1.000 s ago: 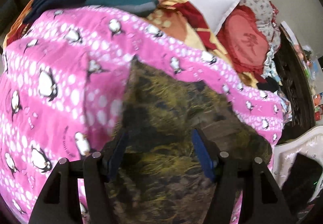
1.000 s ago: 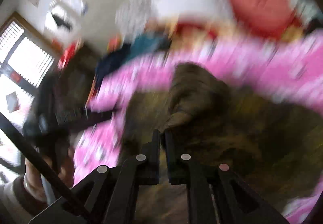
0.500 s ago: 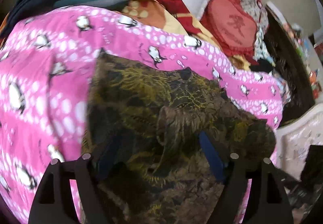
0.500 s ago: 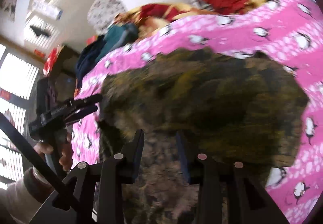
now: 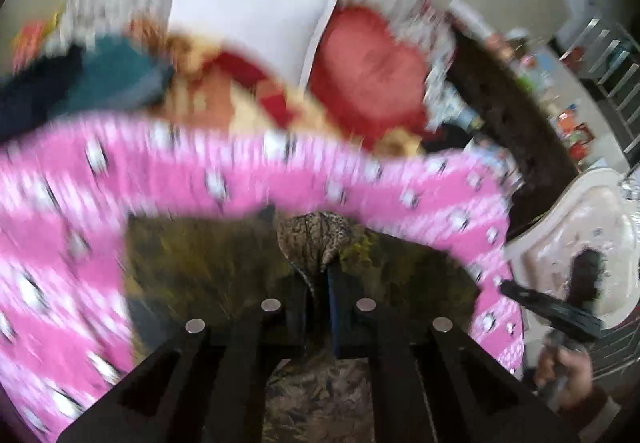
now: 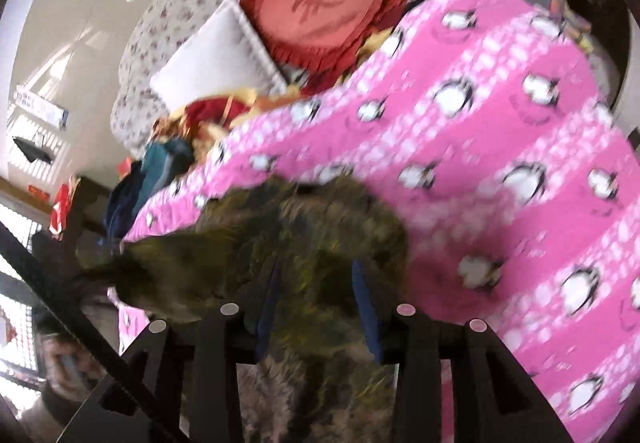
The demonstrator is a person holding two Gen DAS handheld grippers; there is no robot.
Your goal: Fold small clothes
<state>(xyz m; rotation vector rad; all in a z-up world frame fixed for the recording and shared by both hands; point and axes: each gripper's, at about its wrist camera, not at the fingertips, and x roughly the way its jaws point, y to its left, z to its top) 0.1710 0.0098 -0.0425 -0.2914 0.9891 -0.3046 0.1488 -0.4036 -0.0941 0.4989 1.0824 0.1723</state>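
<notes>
One pinch is doing the work: your left gripper is clamping a fold of the dark garment lying on the pink blanket, your right gripper is hanging wide, so next you're probably carrying that flap across.

— Bright enough in here?
— Plenty; daylight pours through the window at the far left, blown out white.
— And sharpness?
— Poor. The left wrist view is smeared, the pink blanket streaked sideways, the white pillow soft-edged. The right wrist view is crisper, though the dark garment blurs.
— Edges?
— Fisheye bending, black corners, soft shadows.
</notes>
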